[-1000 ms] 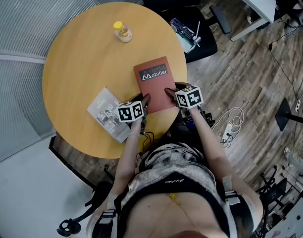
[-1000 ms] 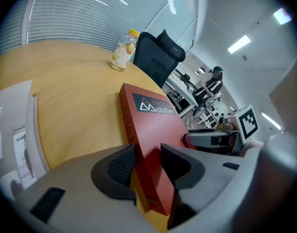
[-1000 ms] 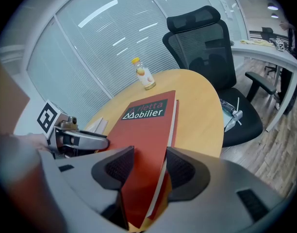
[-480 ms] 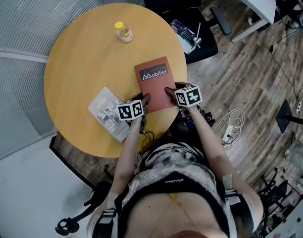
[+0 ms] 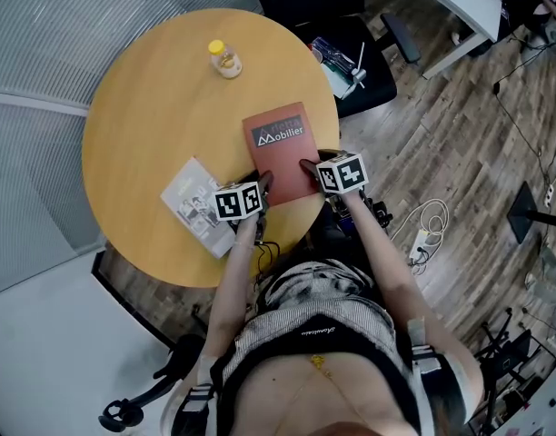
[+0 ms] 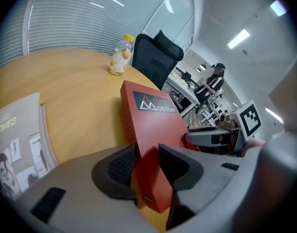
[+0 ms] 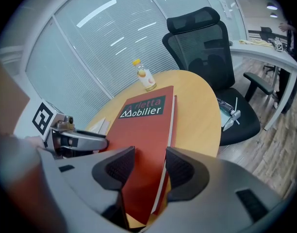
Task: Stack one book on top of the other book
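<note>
A red book (image 5: 280,143) lettered "Mobilier" lies near the round wooden table's (image 5: 151,107) front edge. My left gripper (image 5: 263,184) is at its near left corner, my right gripper (image 5: 310,167) at its near right corner. In the left gripper view the red book's (image 6: 153,125) corner fills the gap of the left gripper (image 6: 147,152); the jaws are closing and both pads touch it. In the right gripper view the red book (image 7: 143,130) sits between the pads of the right gripper (image 7: 151,154), which is shut on it. A grey magazine-like book (image 5: 198,205) lies flat to the left.
A small bottle with a yellow cap (image 5: 225,59) stands at the table's far side. A black office chair (image 5: 351,62) is behind the table on the right. Cables (image 5: 428,221) lie on the wooden floor to the right.
</note>
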`<state>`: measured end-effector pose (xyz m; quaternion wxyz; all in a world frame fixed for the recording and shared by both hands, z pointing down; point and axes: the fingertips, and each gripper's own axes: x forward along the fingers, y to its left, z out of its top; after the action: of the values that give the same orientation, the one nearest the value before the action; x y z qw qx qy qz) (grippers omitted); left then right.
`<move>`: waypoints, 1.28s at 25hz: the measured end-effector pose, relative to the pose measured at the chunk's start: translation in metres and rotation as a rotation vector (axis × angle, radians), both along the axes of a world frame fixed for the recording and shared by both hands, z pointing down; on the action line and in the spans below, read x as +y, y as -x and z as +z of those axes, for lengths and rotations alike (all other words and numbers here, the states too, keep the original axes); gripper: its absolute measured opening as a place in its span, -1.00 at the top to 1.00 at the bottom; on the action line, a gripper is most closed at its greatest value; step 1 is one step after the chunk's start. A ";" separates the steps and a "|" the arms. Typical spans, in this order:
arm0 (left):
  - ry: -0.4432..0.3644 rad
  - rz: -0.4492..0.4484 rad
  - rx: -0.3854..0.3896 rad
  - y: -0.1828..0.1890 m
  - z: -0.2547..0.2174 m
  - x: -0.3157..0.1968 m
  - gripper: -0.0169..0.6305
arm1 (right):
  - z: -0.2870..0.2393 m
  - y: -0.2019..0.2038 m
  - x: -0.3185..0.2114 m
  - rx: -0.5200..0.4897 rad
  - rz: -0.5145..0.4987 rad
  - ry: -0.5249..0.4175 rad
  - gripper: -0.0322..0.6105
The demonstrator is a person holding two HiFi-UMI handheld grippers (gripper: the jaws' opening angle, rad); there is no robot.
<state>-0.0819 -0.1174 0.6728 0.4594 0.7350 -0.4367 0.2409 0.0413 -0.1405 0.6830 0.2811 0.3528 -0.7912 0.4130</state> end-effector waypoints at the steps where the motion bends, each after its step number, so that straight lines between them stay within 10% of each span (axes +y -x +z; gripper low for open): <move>1: -0.009 -0.008 0.000 -0.001 -0.005 0.000 0.49 | -0.004 0.000 0.000 -0.007 0.001 -0.007 0.24; 32: -0.327 -0.156 0.033 -0.016 -0.162 0.005 0.59 | -0.162 -0.019 -0.001 -0.009 -0.021 -0.253 0.24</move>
<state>-0.0657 -0.1128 0.5112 0.3581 0.7678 -0.5180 0.1182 0.0605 -0.1414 0.5206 0.2352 0.3753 -0.8419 0.3082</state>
